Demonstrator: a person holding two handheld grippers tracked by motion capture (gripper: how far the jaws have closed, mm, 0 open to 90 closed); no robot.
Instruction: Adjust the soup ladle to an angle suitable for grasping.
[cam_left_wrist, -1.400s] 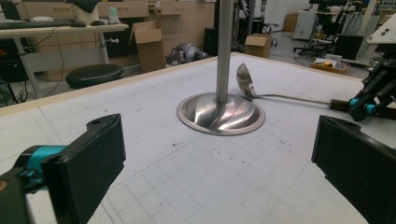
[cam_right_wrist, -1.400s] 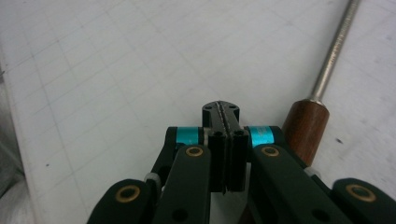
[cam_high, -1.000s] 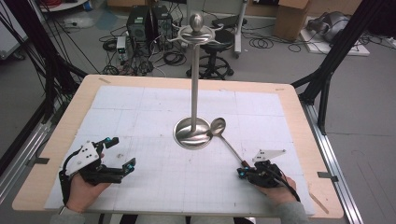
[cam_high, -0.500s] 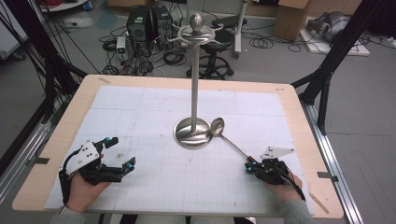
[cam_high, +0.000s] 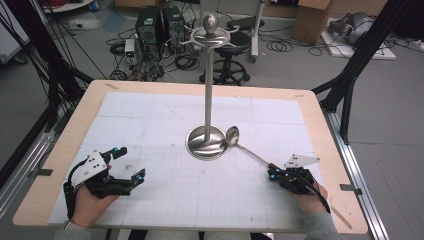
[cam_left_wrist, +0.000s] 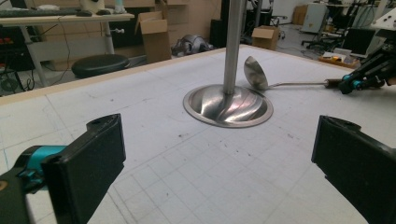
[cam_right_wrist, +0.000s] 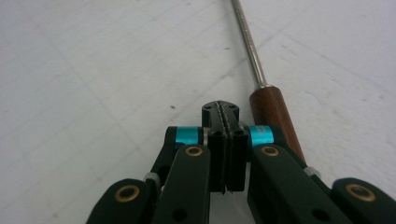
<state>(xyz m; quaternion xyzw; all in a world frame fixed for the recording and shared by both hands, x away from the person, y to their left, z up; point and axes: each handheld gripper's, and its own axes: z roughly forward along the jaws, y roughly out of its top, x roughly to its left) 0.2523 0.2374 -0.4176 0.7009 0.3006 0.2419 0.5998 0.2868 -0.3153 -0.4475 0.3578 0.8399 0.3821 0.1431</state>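
One light wooden table (cam_high: 65, 150), covered with a white gridded mat (cam_high: 165, 195), is seen beneath everything else. At the mat's middle a tall polished steel stand (cam_high: 208, 100) is set upright on its round dished base (cam_left_wrist: 228, 106). A long steel ladle with a brown wooden handle (cam_high: 248, 150) is laid on the mat, its bowl (cam_left_wrist: 255, 73) tipped against the right edge of that base and its handle end (cam_right_wrist: 275, 121) pointed toward the near right corner. The left gripper (cam_high: 131, 165) is held near the left edge of the mat, well apart from the stand, with its black jaws spread wide and nothing between them. The right gripper (cam_high: 271, 173) is held just beside the wooden handle end, its jaws pressed together on nothing, the handle lying along their outer side.
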